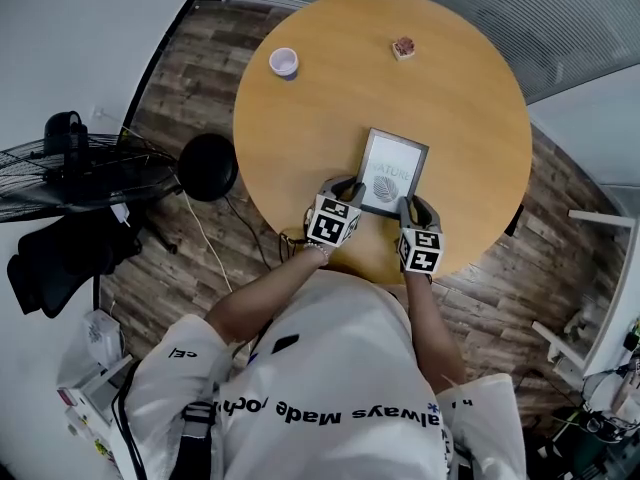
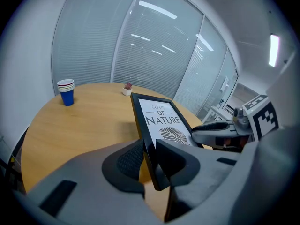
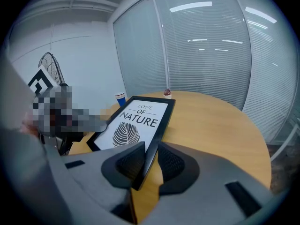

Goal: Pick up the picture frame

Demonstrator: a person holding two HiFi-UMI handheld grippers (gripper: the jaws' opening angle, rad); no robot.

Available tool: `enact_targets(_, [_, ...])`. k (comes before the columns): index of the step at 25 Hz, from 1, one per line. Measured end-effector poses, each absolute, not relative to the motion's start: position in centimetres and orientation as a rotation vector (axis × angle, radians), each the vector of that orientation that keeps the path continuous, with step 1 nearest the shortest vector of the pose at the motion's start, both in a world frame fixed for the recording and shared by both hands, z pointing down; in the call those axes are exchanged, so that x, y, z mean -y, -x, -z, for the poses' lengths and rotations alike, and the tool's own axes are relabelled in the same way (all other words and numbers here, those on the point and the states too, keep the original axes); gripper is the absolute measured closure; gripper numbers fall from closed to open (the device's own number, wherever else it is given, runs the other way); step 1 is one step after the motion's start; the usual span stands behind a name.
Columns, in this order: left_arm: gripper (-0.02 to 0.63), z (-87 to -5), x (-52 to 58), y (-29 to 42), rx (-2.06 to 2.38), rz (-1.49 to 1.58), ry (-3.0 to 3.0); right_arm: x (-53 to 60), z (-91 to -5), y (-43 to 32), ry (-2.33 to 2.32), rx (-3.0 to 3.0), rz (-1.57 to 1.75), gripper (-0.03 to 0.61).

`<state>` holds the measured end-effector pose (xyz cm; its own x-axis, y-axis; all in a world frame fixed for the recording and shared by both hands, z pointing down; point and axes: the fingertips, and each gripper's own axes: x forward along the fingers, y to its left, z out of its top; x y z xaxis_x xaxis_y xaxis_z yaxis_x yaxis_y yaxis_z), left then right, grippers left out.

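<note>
Left gripper (image 2: 151,156): jaws closed on the near left corner of the frame (image 2: 161,120), one pad on the face and one on the back, the black edge pinched between them.
Right gripper (image 3: 149,162): jaws closed the same way on the near right corner of the frame (image 3: 135,120), pads tight against both sides.

Head view: both grippers (image 1: 346,186) (image 1: 411,207) sit side by side at the frame's (image 1: 393,172) near end, just ahead of the person's torso. Marker cubes face up.

Frame: black border, white print reading "LOVE OF NATURE" above a leaf figure. It lies lengthwise away from the person, over the near part of the table (image 1: 460,98). In the gripper views the near end looks raised, with a shadow on the wood beside it. Cannot tell whether the far end touches the top.

Table: round, light wood. Cup (image 1: 284,62), blue outside, stands at the far left, well apart from the frame. Small pot (image 1: 403,47) with a reddish plant is at the far edge, also well apart.

Surroundings: wood-plank floor, a fan (image 1: 85,173) on the floor to the left of the table, blinds behind glass beyond it.
</note>
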<state>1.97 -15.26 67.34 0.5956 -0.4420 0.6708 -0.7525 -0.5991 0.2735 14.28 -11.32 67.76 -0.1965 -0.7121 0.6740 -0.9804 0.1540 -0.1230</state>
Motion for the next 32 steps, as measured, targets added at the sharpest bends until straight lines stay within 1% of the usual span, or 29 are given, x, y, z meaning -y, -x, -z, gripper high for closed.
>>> enact_targets(17, [0.517,-61.6,13.9,-2.7,1.018,-0.688,-2.369,10.1,-61.8,-15.1,-1.689,2.041,-0.662,0.477])
enact_targets(32, [0.518,-55.1,13.8,-2.8,1.093,-0.557,-2.413,10.2,-55.0,-15.4,-1.749,2.123,-0.516,0.48])
